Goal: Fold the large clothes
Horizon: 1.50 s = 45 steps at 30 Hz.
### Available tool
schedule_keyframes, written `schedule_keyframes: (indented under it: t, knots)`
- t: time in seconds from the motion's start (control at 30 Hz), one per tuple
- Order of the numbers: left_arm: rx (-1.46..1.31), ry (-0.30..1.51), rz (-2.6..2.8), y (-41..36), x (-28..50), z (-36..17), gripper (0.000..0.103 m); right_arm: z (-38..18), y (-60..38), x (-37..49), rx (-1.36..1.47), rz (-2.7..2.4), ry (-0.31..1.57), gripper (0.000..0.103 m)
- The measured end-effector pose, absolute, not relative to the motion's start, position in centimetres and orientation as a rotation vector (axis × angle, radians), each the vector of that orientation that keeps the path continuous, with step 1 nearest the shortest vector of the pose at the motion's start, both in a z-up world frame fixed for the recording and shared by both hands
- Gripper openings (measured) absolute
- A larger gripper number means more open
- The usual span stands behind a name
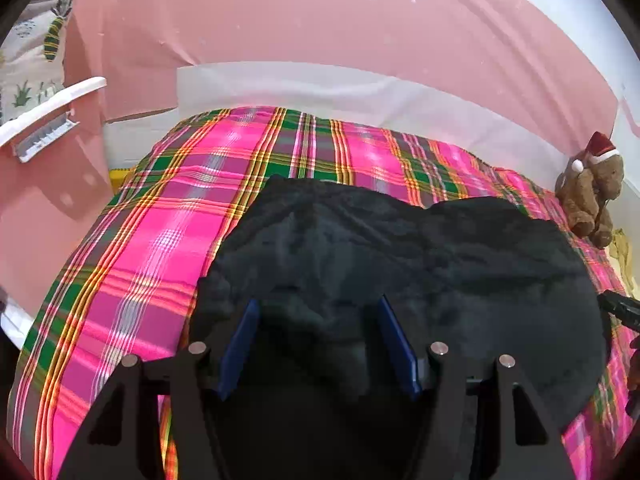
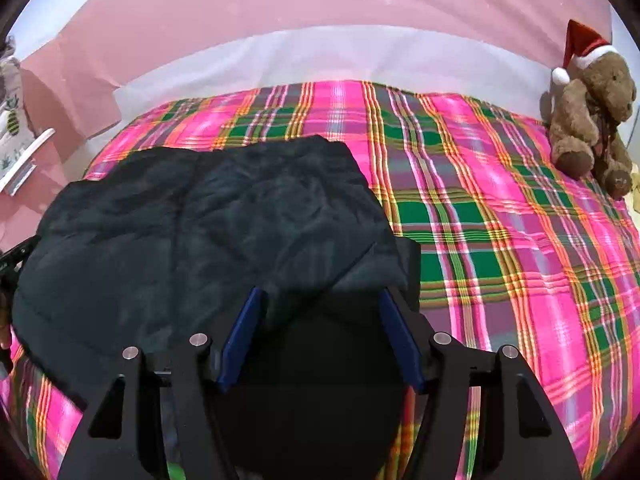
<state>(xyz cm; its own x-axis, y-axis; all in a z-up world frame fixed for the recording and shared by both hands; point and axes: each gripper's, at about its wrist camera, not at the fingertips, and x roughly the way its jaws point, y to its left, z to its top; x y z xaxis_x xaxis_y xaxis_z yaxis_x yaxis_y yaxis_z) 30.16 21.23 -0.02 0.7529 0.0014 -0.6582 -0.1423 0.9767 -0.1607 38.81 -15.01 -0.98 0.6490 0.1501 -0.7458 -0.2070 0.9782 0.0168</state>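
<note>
Dark garment (image 1: 400, 264), black/navy and looks quilted or fleecy, lies bunched on a bed covered by a pink-green-yellow plaid sheet (image 1: 160, 248). In the left wrist view it fills the lower centre and right of frame; in the right wrist view the same garment (image 2: 192, 232) sits left of centre, with bare plaid sheet (image 2: 500, 240) to its right. Left claw (image 1: 318, 312): blue-padded fingers (image 1: 240, 344) spread wide, both over the near part of the garment, fabric visible between them but not pinched; contact with the cloth can't be resolved. Right claw (image 2: 320, 304): also wide, fingers (image 2: 400, 344) straddling the garment's near right corner, where a folded edge runs diagonally down to the gap; a darker layer of fabric sits between the fingers, nothing clamped. A black piece of the right claw's body (image 1: 618, 310) pokes in at the right edge of the left view, beside the garment. Brown teddy bear (image 2: 588, 120) in a red-and-white Santa hat sits upright at the bed's far right corner, well apart from the garment; also seen in the left view (image 1: 590, 196). Pink wall (image 1: 320, 20) with a white band (image 1: 360, 96) behind the bed. White plastic shelf-like fixture (image 1: 48, 120) on the wall at far left.
</note>
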Motion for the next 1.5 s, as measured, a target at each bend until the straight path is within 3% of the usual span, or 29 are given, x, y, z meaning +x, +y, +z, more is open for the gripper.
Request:
schedule_keyframes:
  t: [0.4,0.67,0.93,1.5]
  knots:
    - [-0.185,0.720,0.043,14.2,20.0,1.9,0.065,2.1,-13.1,29.1,-0.069,0.257,0.768,0.062]
    - [-0.184,0.700,0.011,9.3,12.9,3.2,0.074,3.3,-12.7,21.5,-0.064,0.260,0.740,0.062]
    - [-0.175,0.734,0.010,5.7,7.3,2.9,0.074,3.2,-12.7,14.7,-0.071,0.253,0.736,0.062]
    - [-0.150,0.737,0.006,3.0,3.1,3.1,0.074,2.6,-12.0,9.0,-0.099,0.274,0.751,0.062]
